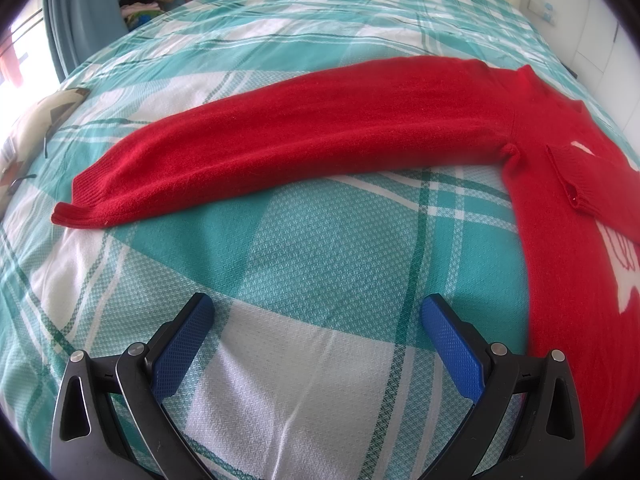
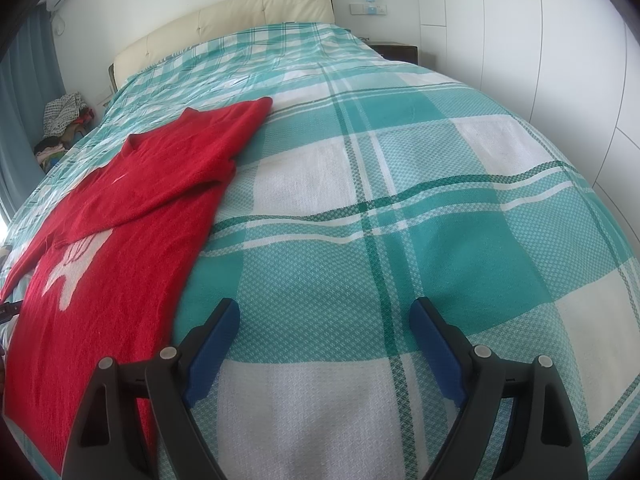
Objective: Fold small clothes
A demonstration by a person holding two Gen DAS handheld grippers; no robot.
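Lying flat on the teal-and-white plaid bedspread (image 2: 400, 200) is a red sweater (image 2: 120, 240), white motif (image 2: 76, 268) facing up. One sleeve (image 1: 260, 148) extends straight out; the other sleeve (image 2: 192, 172) is folded across the chest. Left claw (image 1: 316, 312) and right claw (image 2: 324, 316) both stand apart above bare bedspread, holding nothing, near the sweater's edges.

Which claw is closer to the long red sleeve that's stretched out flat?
Left. The left claw hangs open just in front of the stretched-out sleeve, with only bedspread between. The right claw is open beside the sweater's other edge, over the bedspread.
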